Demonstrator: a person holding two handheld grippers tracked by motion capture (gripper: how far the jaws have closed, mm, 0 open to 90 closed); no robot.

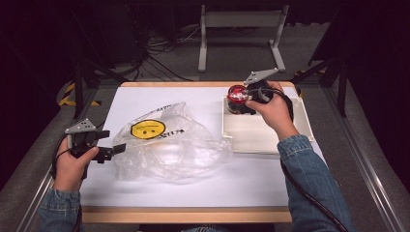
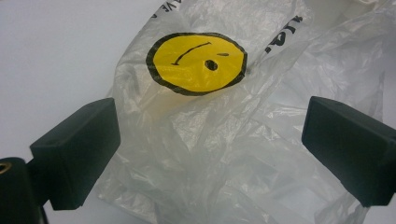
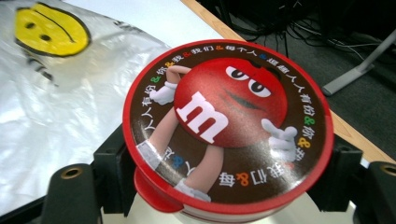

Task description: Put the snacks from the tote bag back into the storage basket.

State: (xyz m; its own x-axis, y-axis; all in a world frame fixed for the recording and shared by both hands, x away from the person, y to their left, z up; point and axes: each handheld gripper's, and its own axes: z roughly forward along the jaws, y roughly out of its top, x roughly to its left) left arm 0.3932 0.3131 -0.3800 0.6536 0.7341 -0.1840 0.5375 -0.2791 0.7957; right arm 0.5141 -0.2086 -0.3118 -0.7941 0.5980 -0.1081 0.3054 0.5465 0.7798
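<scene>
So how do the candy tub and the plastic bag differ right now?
The candy tub is rigid, round and red-lidded; the plastic bag is clear, limp and crumpled. The tub sits between the right gripper's jaws above the white tray; the bag lies loose on the table, in front of the open left gripper. Both carry a cartoon face.

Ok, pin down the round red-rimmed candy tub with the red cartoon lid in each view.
High view: round red-rimmed candy tub upper right, above the white tray, in the right gripper.
Left gripper view: not in it.
Right gripper view: tub centre, between the jaws.
Shared landmark: the clear plastic bag's yellow smiley face.
</scene>
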